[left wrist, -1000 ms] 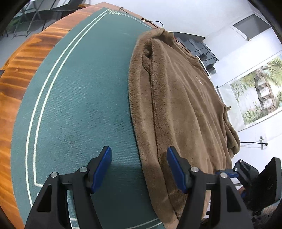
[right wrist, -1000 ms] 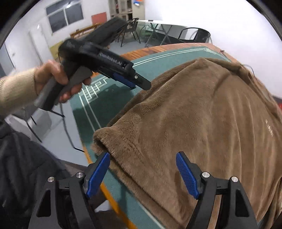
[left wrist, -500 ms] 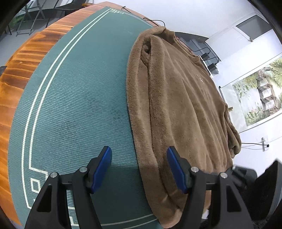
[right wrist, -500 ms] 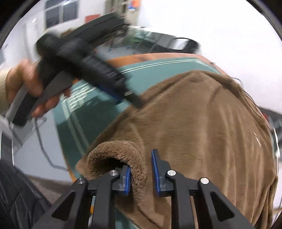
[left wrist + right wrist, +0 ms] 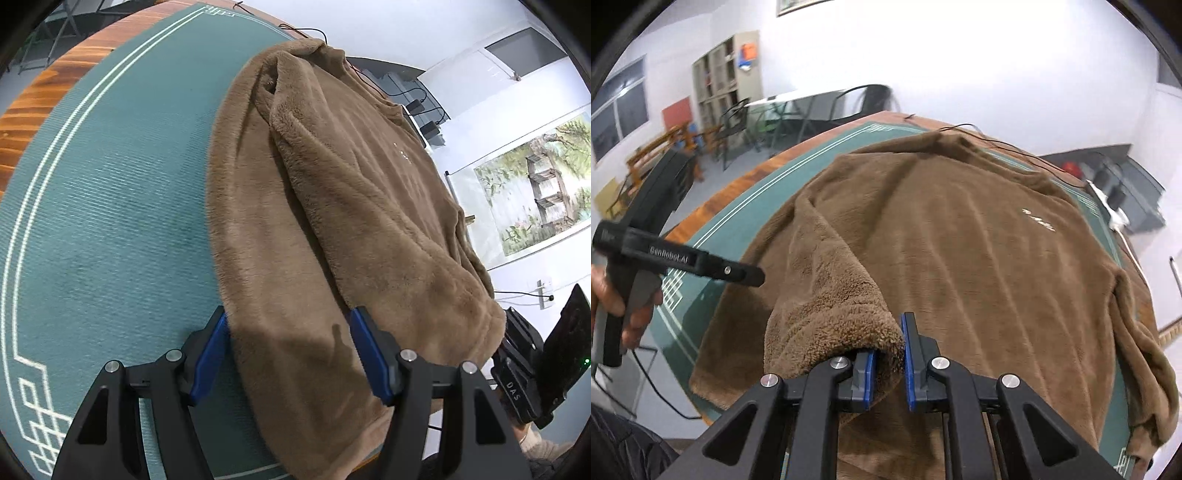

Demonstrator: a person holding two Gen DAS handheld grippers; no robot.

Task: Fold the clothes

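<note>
- A brown fleece sweater [image 5: 354,206] lies spread face up on the green mat of the table [image 5: 110,206], its hem hanging over the near edge toward the person.
- The right gripper [image 5: 888,363] has its jaws drawn narrow on a thick roll of the sweater's near corner, so that the fuzzy inner side curls up over the left pad; the corner is lifted off the table.
- The left gripper [image 5: 288,354] has its jaws wide, one to each side of the sweater's near left edge, with cloth lying between the blue pads but not pinched.
- The cloth looks thick, plush and limp; I judge it light but bulky, so it will sag and drag rather than hold a crease.
- The pile should give good grip and is not fragile, though a thick bunch may squeeze out of narrow jaws if pulled hard.
- The best hold appears to be at the hem corners or side seams, taking both layers together, so the fold carries over evenly.
- A thin black cable [image 5: 310,31] runs near the sweater's far end and could snag it.
</note>
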